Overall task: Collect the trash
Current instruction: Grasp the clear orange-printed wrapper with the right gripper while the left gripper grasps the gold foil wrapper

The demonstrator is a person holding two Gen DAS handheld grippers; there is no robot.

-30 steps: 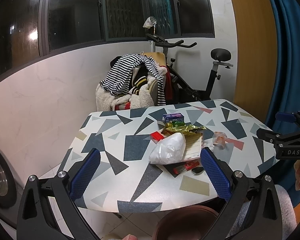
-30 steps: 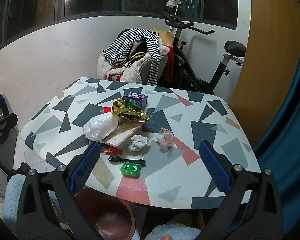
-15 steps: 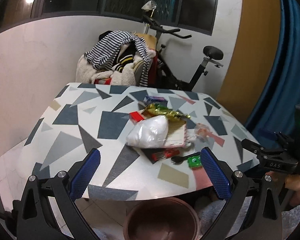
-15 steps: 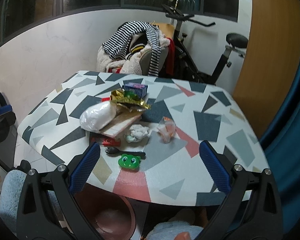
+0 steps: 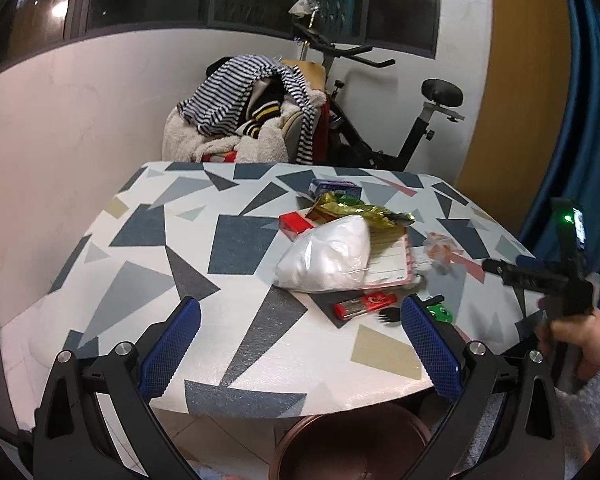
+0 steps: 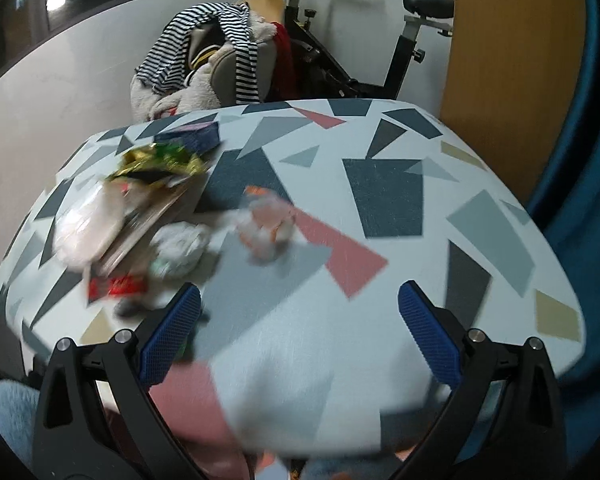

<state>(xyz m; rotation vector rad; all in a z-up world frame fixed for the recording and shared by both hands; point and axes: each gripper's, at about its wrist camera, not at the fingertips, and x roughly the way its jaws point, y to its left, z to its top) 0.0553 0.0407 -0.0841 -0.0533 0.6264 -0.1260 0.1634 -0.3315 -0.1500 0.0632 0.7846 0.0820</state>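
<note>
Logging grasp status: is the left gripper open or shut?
Open: the left gripper has its blue fingers spread wide, nothing between them.

Ahead of the spread jaws, the counter carries one white plastic bag, one gold foil wrapper, one blue carton, one red box, one red wrapper, one black spork, two crumpled wads.

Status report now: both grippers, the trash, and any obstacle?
Left gripper open, empty. Right gripper open, empty. Trash pile untouched on table. Nothing in the way.
</note>
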